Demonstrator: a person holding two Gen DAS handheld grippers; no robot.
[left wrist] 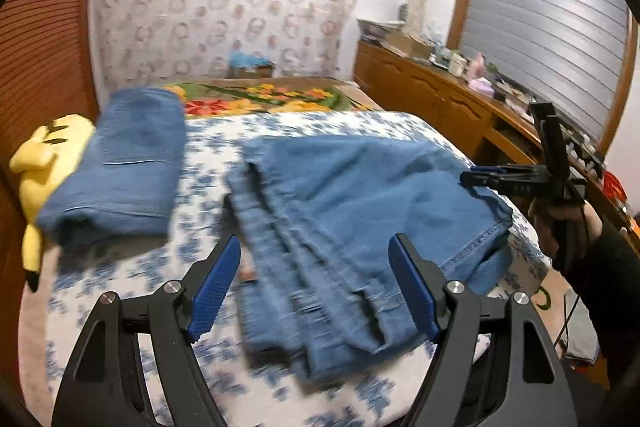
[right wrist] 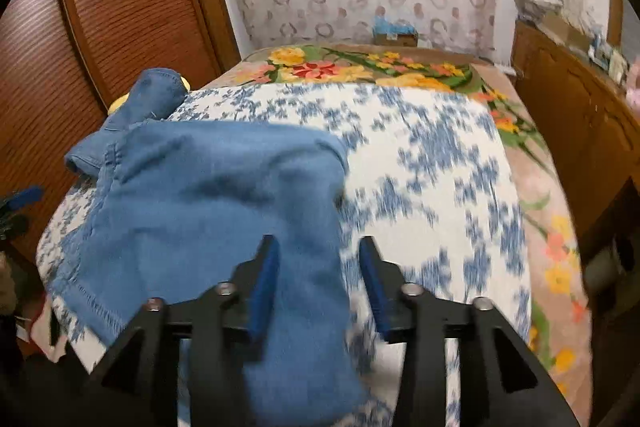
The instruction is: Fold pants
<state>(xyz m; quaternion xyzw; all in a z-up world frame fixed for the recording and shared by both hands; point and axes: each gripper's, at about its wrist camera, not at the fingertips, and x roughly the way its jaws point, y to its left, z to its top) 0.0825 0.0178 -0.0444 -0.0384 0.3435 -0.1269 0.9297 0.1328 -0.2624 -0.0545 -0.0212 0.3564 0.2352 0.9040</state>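
Blue denim pants (left wrist: 360,203) lie partly folded across the blue-and-white floral bedspread (left wrist: 208,155). My left gripper (left wrist: 314,251) is open above their near edge, holding nothing. My right gripper (right wrist: 318,251) is open, its jaws straddling the right edge of the pants (right wrist: 208,211); the fabric passes between the jaws and under the left finger, ungripped. In the left wrist view the right gripper (left wrist: 472,175) shows from the side at the pants' right corner.
A second folded blue denim garment (left wrist: 120,163) lies at the bed's left with a yellow plush toy (left wrist: 44,163) beside it. A flowered blanket (right wrist: 360,67) covers the bed's far end. A cluttered wooden sideboard (left wrist: 440,95) runs along the right. A slatted wooden door (right wrist: 100,27) stands left.
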